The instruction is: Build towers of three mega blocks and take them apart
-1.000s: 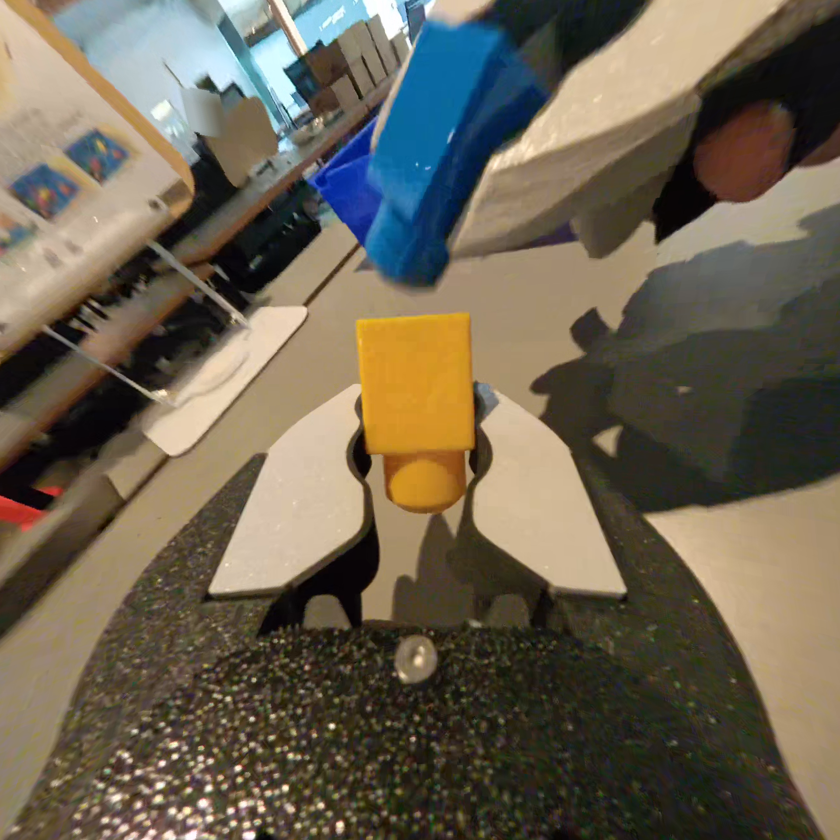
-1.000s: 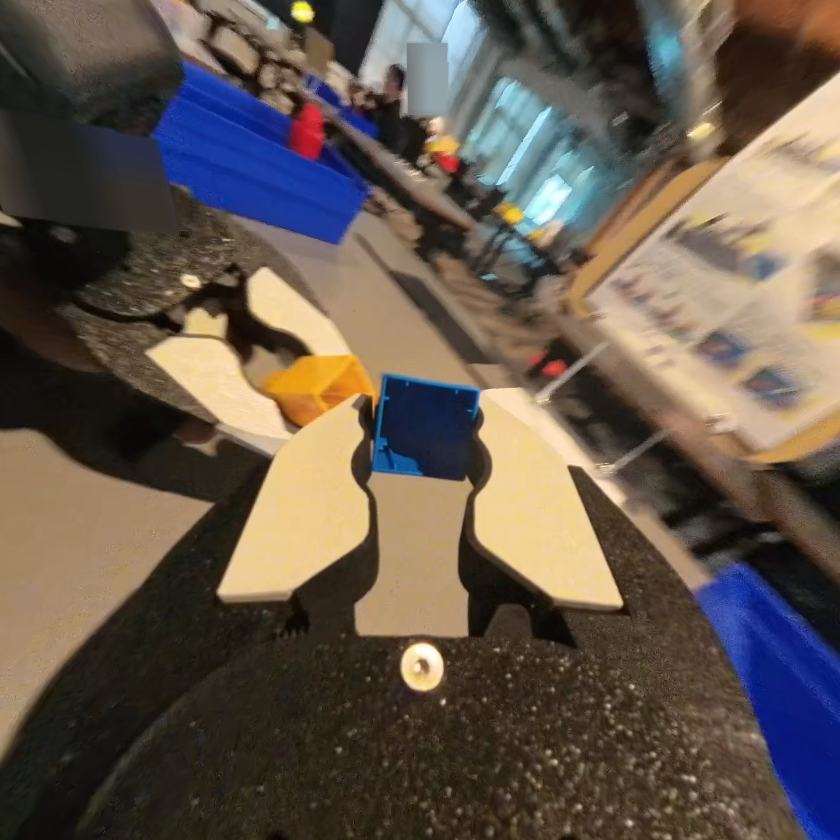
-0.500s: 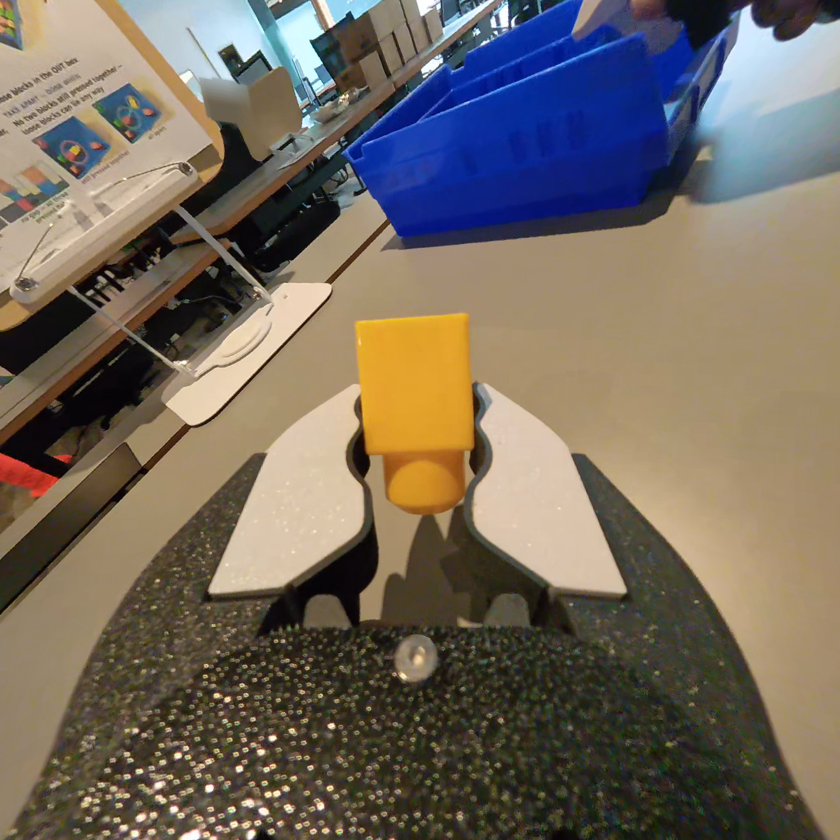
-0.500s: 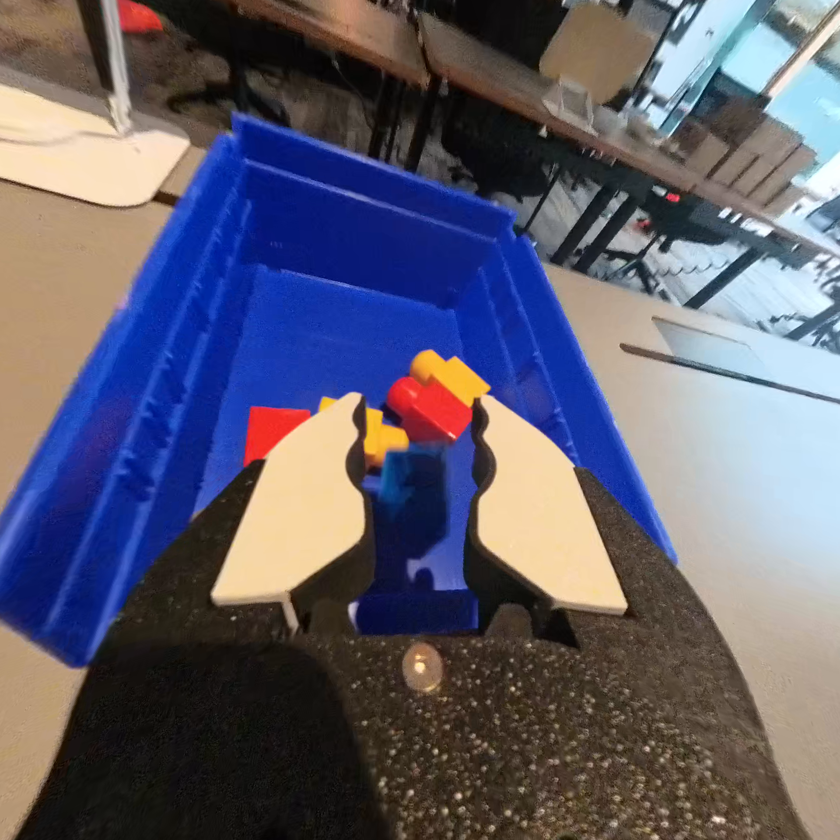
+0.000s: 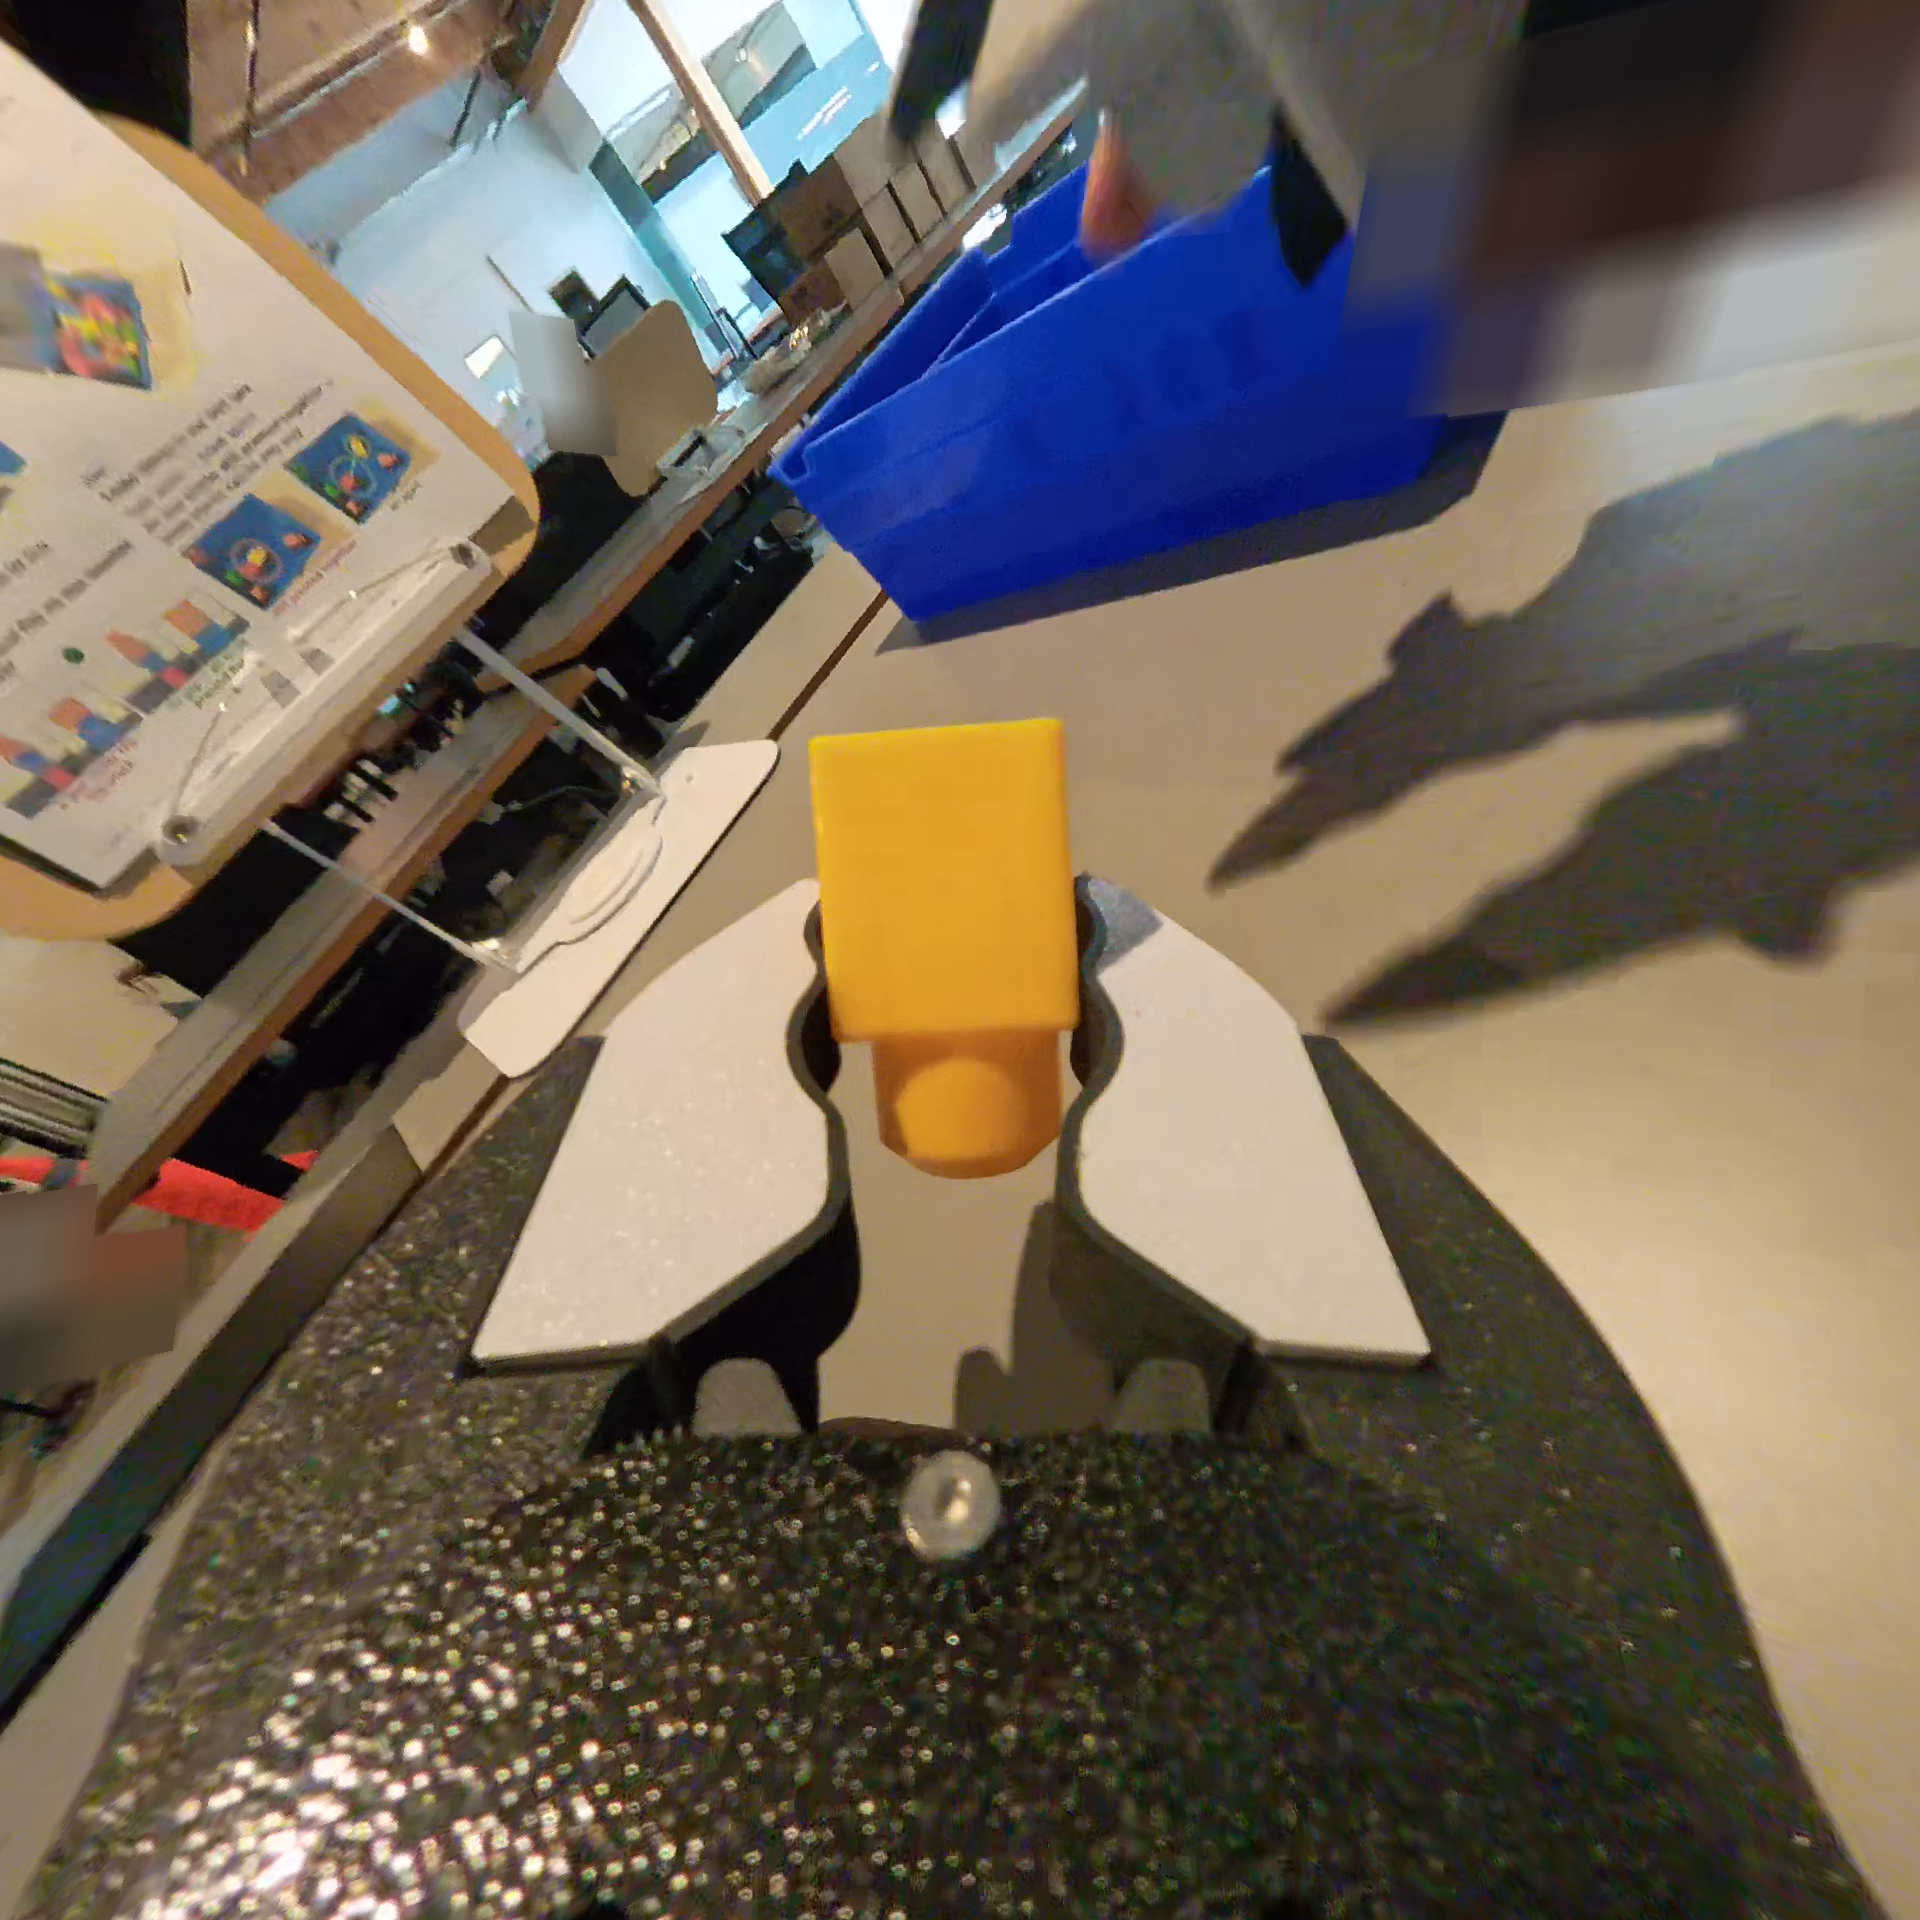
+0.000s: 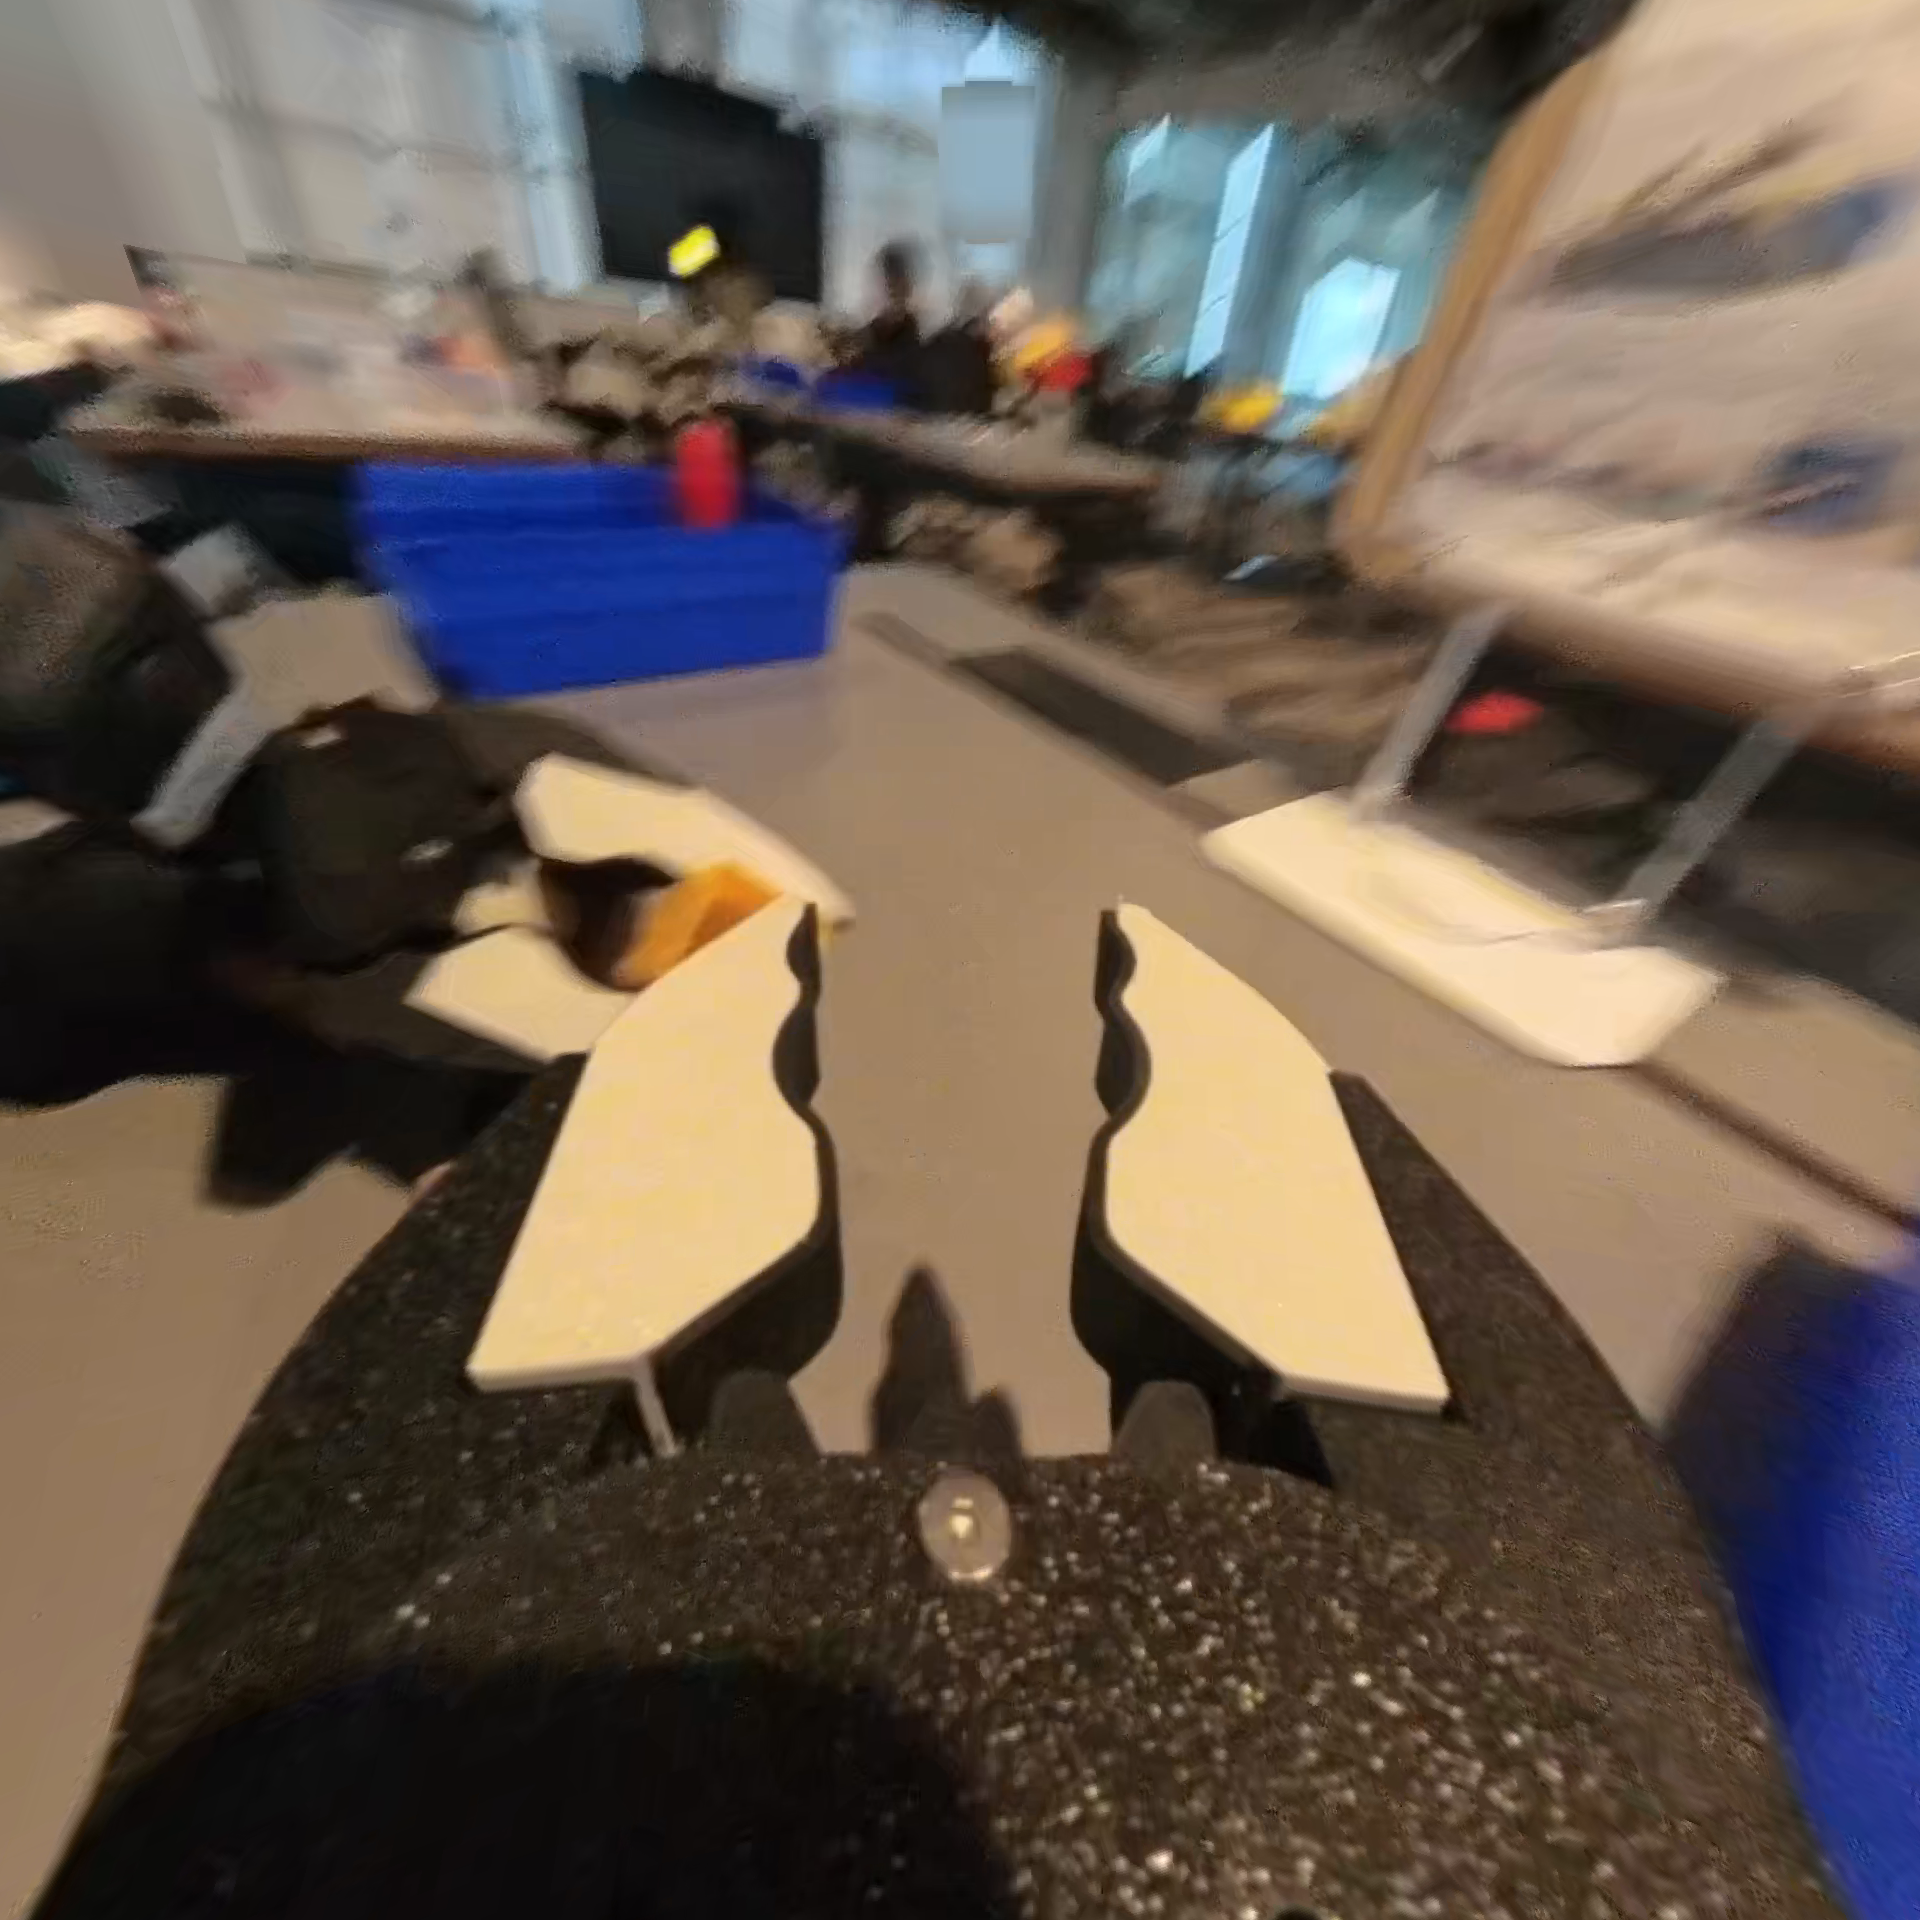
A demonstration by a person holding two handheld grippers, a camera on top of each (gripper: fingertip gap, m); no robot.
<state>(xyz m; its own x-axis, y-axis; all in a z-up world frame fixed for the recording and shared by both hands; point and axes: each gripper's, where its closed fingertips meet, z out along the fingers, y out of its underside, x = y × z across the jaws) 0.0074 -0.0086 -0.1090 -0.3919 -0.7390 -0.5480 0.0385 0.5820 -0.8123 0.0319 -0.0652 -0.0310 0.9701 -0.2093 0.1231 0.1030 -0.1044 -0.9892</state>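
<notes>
My left gripper [image 5: 945, 914] is shut on a yellow block [image 5: 940, 883], held above the grey table with its round stud pointing back toward the camera. In the right wrist view that block [image 6: 717, 914] shows at the left between the left gripper's fingers [image 6: 665, 831]. My right gripper [image 6: 956, 925] is open and empty over the table, just right of the left gripper. In the left wrist view the right gripper [image 5: 1403, 156] is a blurred shape at the top right.
A blue bin [image 5: 1091, 436] stands on the table beyond the left gripper. Another blue bin [image 6: 603, 592] sits far back in the right wrist view, and a blue edge [image 6: 1808, 1455] at its right. A white stand base [image 6: 1455, 935] with an instruction board [image 5: 208, 520] stands at the table's edge. Tip to tip, the grippers are about 10 cm apart.
My right gripper let the blue block go over the blue bin, opened, and swung back beside the left gripper. The left gripper still holds the yellow block.
</notes>
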